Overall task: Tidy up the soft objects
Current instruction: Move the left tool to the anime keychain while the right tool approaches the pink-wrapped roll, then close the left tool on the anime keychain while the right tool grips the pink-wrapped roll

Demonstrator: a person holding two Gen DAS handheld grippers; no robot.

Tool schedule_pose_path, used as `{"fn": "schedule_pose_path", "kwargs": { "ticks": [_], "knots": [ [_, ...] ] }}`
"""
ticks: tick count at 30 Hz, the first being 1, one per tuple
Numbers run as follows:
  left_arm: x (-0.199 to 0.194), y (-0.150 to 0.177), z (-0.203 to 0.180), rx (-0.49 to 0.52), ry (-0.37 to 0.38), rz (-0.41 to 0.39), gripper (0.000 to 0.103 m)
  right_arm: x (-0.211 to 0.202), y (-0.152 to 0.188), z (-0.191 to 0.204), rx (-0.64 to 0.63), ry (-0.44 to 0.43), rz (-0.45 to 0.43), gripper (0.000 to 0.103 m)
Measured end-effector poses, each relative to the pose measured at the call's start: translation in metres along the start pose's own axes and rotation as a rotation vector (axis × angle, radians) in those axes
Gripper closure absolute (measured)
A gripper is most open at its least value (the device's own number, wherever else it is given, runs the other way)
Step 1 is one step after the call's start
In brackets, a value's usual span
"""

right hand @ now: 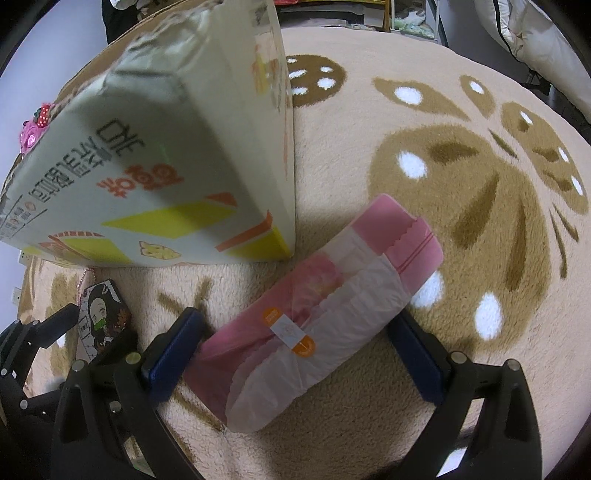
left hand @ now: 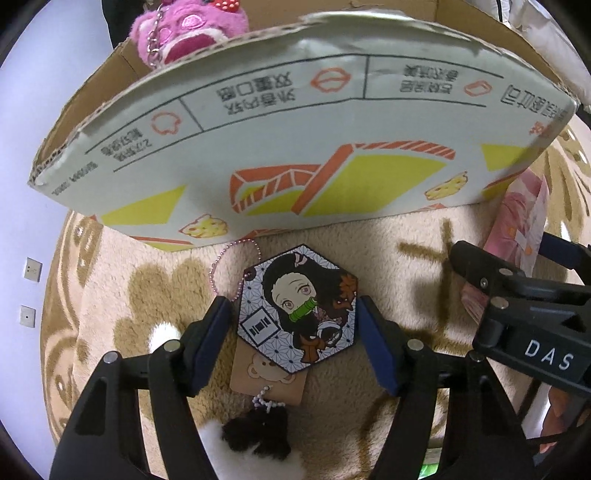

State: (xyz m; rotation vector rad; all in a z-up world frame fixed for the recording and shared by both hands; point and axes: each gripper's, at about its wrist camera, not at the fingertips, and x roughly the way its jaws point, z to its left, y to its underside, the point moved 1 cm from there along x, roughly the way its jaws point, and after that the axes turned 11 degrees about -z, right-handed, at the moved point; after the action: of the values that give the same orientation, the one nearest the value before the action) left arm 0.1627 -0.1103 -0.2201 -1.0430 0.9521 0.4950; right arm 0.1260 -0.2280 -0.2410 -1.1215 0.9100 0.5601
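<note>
Item 1: hexagonal rubber charm (left hand: pixel 297 308), anime figure print, pink bead chain at its top corner, lying flat on the beige patterned rug (left hand: pixel 369 258) just in front of the printed cardboard box (left hand: pixel 280 147). Left gripper (left hand: pixel 291 343) straddles it; blue pads look pressed against both side edges, jaws abt mid-width, so closed on it. Prob. light, thin, bendy but springy; edge grip could buckle or pop it out, so hold across the flat sides, low, gentle squeeze. Item 2: pink-and-white soft packet (right hand: pixel 314 317) in crinkly film, diagonal on rug beside box corner. Right gripper (right hand: pixel 299 354) wide open around it, left pad touching or nearly, right pad clear; nothing held. Prob. light, squashy, slippery wrap; take mid-body across the narrow width. Item 3: pink plush keychain (left hand: pixel 184 33) already in box. Small brown pom-pom w/ bear tag (left hand: pixel 266 376) lies under the charm.
</note>
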Motion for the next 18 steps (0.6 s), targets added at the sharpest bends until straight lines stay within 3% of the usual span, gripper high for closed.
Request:
{"fn": "schedule_pose_path", "kwargs": {
  "ticks": [10,18],
  "knots": [
    [-0.001,-0.002,-0.008,0.024,0.017,-0.001,0.04,-0.003,0.0,0.005,-0.004,0.001,0.0,0.0],
    [0.006,0.0,0.004,0.029,0.016,0.002,0.037,-0.002,0.0,0.005,-0.005,0.002,0.001,0.0]
  ]
}}
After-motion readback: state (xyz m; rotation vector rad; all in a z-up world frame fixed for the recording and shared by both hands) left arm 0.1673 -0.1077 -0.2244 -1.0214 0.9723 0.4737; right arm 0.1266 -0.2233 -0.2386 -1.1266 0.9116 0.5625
